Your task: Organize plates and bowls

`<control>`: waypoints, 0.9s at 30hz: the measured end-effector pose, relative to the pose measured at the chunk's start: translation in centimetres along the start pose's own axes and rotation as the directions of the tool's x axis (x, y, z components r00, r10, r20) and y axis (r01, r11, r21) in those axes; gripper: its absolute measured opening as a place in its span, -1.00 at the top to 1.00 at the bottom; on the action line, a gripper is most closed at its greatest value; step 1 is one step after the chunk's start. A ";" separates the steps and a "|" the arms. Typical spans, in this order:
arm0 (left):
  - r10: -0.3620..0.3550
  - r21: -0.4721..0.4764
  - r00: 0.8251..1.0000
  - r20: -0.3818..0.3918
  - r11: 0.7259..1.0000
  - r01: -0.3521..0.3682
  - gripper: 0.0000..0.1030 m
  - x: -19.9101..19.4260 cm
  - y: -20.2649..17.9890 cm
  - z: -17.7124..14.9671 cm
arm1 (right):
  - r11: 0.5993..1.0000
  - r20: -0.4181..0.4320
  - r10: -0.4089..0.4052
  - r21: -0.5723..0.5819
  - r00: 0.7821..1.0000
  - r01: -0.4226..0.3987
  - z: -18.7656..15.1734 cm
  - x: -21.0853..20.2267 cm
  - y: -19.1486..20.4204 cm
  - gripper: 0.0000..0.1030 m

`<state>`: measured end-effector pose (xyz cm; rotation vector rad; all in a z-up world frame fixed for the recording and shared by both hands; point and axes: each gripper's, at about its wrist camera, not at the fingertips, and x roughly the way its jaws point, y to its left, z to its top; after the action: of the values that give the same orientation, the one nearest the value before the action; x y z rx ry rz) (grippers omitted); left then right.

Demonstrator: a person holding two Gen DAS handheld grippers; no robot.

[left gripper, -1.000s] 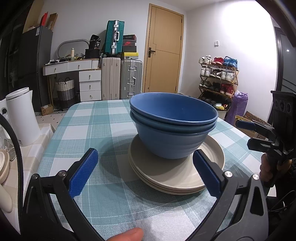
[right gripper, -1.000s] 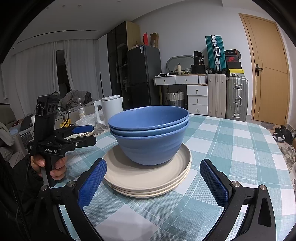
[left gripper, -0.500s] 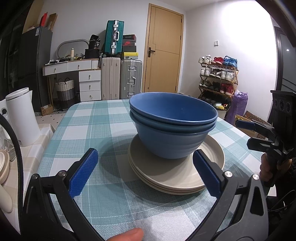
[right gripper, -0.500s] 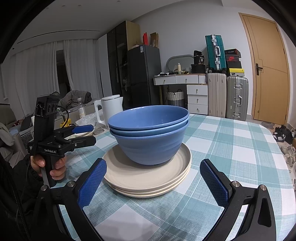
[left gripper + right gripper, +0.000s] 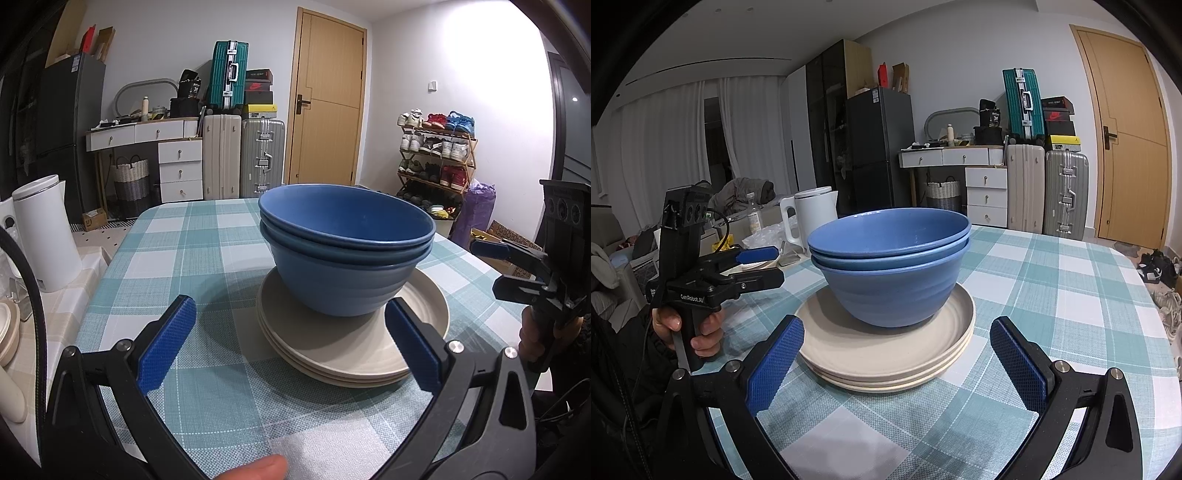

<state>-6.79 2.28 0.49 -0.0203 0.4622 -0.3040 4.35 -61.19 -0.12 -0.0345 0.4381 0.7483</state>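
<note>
Blue bowls (image 5: 345,254) sit nested on stacked beige plates (image 5: 354,343) on the checked bench (image 5: 166,258). Left claw (image 5: 291,343) and right claw (image 5: 895,365) both gape wide, holding nothing.

The body of the left gripper (image 5: 753,266), seen from the right wrist camera, carries white lettering that reads "GenRobot.AI". A black bag (image 5: 991,117) on the white dresser (image 5: 960,157) bears white print with a large "36"; the smaller words around it are too small to read. A dark shoebox (image 5: 258,86) stacked beside the teal suitcase (image 5: 226,79) shows a red swoosh logo. A black box above it has a white label, but it is illegible.
</note>
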 end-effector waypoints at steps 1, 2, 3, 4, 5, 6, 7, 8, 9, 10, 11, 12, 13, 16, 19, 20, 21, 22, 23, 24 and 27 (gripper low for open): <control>-0.001 -0.002 1.000 -0.001 1.000 0.001 -0.98 0.0 0.0 0.0 | 1.000 0.000 0.000 0.000 1.000 0.000 0.0 0.0 0.0 -0.99; -0.001 -0.003 1.000 -0.001 1.000 0.001 -0.98 0.0 -0.1 0.0 | 1.000 0.000 -0.002 0.000 1.000 0.002 0.0 0.0 0.0 -0.99; -0.002 -0.004 1.000 0.000 1.000 0.002 -0.98 0.0 0.0 0.0 | 1.000 0.000 -0.001 0.000 1.000 0.001 0.0 0.0 0.0 -0.99; -0.001 -0.004 1.000 0.000 1.000 0.001 -0.98 0.0 -0.1 0.0 | 1.000 0.000 0.000 0.000 1.000 0.000 0.0 0.0 0.0 -0.99; -0.001 -0.005 1.000 0.000 1.000 0.001 -0.98 0.0 0.0 0.0 | 1.000 0.000 -0.002 -0.001 1.000 0.002 0.0 0.0 0.0 -0.99; -0.002 -0.005 1.000 -0.001 1.000 0.001 -0.98 0.0 0.0 0.0 | 1.000 -0.001 -0.001 0.000 1.000 0.001 0.0 0.0 0.0 -0.99; 0.000 -0.003 1.000 -0.001 1.000 0.000 -0.98 0.0 -0.1 0.0 | 1.000 -0.001 0.000 0.000 1.000 0.000 0.0 0.0 0.0 -0.99; 0.000 -0.002 1.000 -0.001 1.000 0.000 -0.98 0.0 -0.1 0.0 | 1.000 -0.001 -0.001 0.000 1.000 0.001 0.0 0.0 0.0 -0.99; 0.000 -0.002 1.000 0.000 1.000 0.000 -0.98 0.0 -0.1 0.0 | 1.000 0.000 -0.001 0.000 1.000 0.001 0.0 0.0 0.0 -0.99; 0.000 -0.001 1.000 0.000 1.000 0.000 -0.98 0.0 -0.1 0.0 | 1.000 0.000 0.000 0.000 1.000 0.000 0.0 0.0 0.0 -0.99; 0.000 -0.001 1.000 0.000 1.000 0.000 -0.98 0.0 -0.1 0.0 | 1.000 0.000 0.000 0.000 1.000 0.000 0.0 0.0 0.0 -0.99; 0.000 -0.001 1.000 -0.001 1.000 0.000 -0.98 0.0 -0.1 0.0 | 1.000 -0.001 0.000 0.000 1.000 0.000 0.0 0.0 0.0 -0.99; 0.000 -0.002 1.000 -0.001 1.000 0.000 -0.98 0.0 -0.1 -0.1 | 1.000 -0.001 0.000 0.000 1.000 0.000 0.0 0.0 0.0 -0.99; -0.001 -0.002 1.000 0.000 1.000 0.001 -0.98 0.0 -0.1 -0.1 | 1.000 0.000 0.000 0.000 1.000 0.000 0.0 0.0 0.0 -0.99; -0.001 -0.001 1.000 0.000 1.000 0.001 -0.98 0.0 -0.1 -0.1 | 1.000 -0.002 -0.001 0.000 1.000 0.001 0.1 0.0 0.0 -0.99; -0.002 -0.001 1.000 0.000 1.000 0.002 -0.98 0.0 -0.1 -0.1 | 1.000 -0.002 0.000 0.000 1.000 0.000 0.1 0.0 0.0 -0.99; -0.002 0.000 1.000 0.000 1.000 0.002 -0.98 -0.1 0.0 -0.1 | 1.000 -0.002 -0.001 0.000 1.000 0.001 0.1 0.0 0.0 -0.99; -0.002 -0.001 1.000 0.000 1.000 0.002 -0.98 -0.1 -0.1 -0.1 | 1.000 -0.002 -0.002 0.001 1.000 0.002 0.1 0.0 0.0 -0.99; -0.002 -0.001 1.000 0.000 1.000 0.002 -0.98 -0.1 -0.1 -0.1 | 1.000 -0.001 0.000 0.001 1.000 0.000 0.1 0.0 0.0 -0.99; -0.001 -0.002 1.000 0.001 1.000 0.001 -0.98 -0.1 -0.1 -0.1 | 1.000 -0.001 0.001 0.001 1.000 -0.001 0.0 0.0 0.0 -0.99; -0.004 0.000 1.000 0.001 1.000 0.004 -0.98 -0.1 -0.1 -0.1 | 1.000 -0.001 -0.001 0.000 1.000 0.001 0.1 0.0 0.1 -0.99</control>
<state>-6.94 2.23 0.43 -0.0209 0.4607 -0.3076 4.35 -61.14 -0.04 -0.0353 0.4391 0.7478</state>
